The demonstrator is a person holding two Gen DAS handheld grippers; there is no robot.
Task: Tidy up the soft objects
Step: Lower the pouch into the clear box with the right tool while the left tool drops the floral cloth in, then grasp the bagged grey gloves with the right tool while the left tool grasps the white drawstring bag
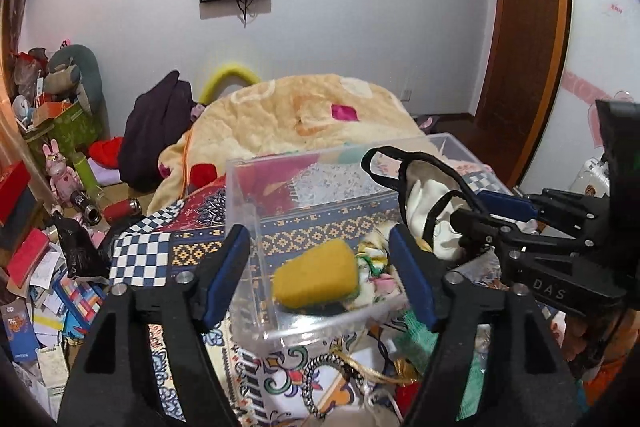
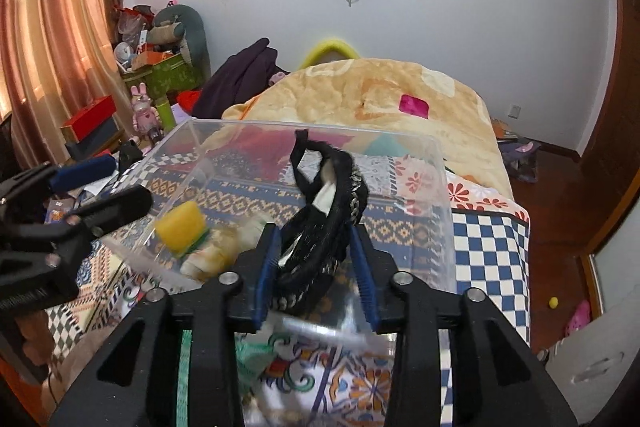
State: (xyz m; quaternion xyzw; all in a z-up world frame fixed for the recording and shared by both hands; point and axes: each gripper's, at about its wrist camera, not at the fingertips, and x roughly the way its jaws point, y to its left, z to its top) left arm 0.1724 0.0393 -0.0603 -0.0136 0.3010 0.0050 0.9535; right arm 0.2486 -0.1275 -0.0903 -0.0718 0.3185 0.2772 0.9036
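A clear plastic box [image 1: 244,203] stands on the patterned bedspread; it also shows in the right wrist view [image 2: 444,187]. A yellow sponge [image 1: 316,275] with a green underside lies in it beside a floral cloth [image 1: 374,267]; the sponge also shows in the right wrist view [image 2: 182,225]. My left gripper [image 1: 320,259] is open and empty, its jaws either side of the sponge above the box. My right gripper [image 2: 316,263] is shut on a black-trimmed white garment [image 2: 328,203], held over the box's right part; this garment also shows in the left wrist view [image 1: 424,203].
A green cloth [image 1: 416,339] and gold cord lie on the bedspread [image 2: 492,247] in front of the box. A beige quilt [image 1: 312,115] is heaped behind it. Boxes, papers and toys clutter the floor at left [image 1: 52,247]. A dark wood door [image 1: 524,27] stands at right.
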